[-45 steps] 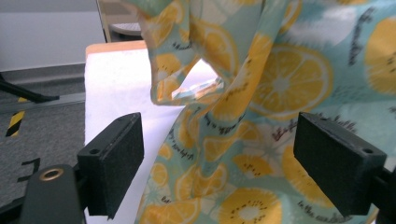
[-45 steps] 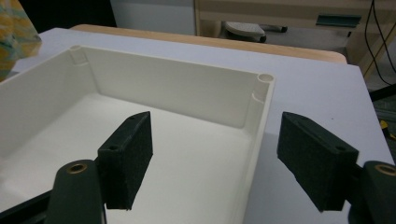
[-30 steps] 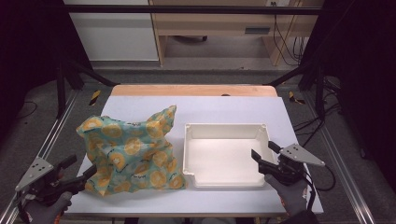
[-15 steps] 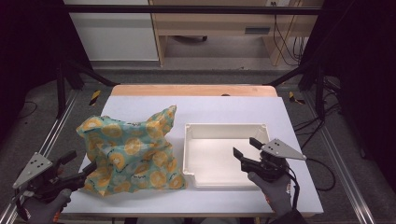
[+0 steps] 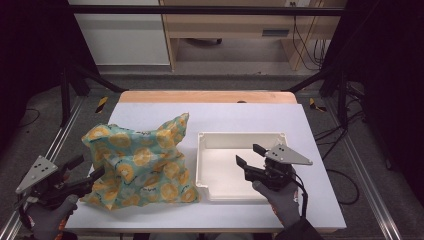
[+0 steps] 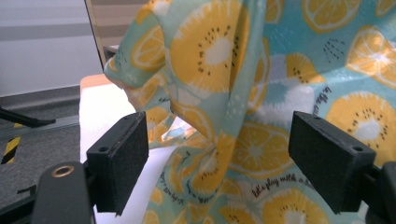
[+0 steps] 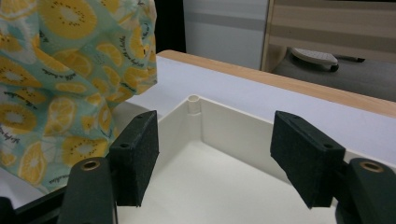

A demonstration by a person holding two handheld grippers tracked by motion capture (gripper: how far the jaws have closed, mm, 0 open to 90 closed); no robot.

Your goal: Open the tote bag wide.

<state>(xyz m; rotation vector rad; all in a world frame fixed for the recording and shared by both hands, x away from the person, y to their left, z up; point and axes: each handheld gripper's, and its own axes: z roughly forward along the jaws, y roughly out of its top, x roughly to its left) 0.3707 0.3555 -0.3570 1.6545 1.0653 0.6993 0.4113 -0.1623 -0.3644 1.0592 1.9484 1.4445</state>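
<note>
on the white desk (image 5: pixel 250 117) a crumpled teal cloth printed with yellow citrus slices (image 5: pixel 142 160) stands heaped at about 9 o'clock from the desk's middle, with a shallow white tray (image 5: pixel 240 142) just beside it at 3 o'clock. the left claw (image 5: pixel 85 172) sits at 8 o'clock off the cloth's lower left edge, its jaws spread wide and grasping nothing; in the left gripper view the cloth (image 6: pixel 261 102) hangs close ahead between the two released pads (image 6: pixel 121 154). the right claw (image 5: pixel 250 156) hovers over the tray's inside at its 4 o'clock part, jaws also released and empty; in the right gripper view the tray's far corner (image 7: pixel 196 105) lies ahead at 12 o'clock and the cloth (image 7: pixel 65 79) rises at 10 o'clock.
</note>
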